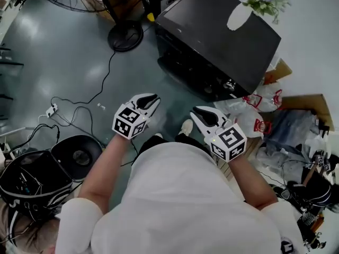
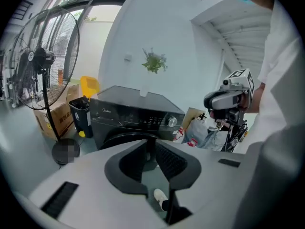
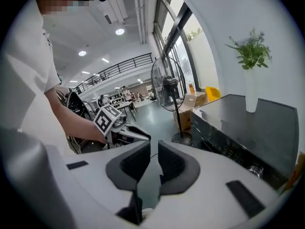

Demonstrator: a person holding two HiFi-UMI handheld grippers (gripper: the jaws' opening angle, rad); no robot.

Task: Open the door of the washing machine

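The left tongs (image 1: 152,99) and right tongs (image 1: 200,113) each stand slightly apart, empty; the washing machine (image 1: 212,46) sits at one o'clock.

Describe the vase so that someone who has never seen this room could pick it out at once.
Find the big black washing machine that stands against the white wall. On its flat dark top, towards the wall, stands a slim white vase with a green sprig in it. It is the only thing on that top, pale against the black.
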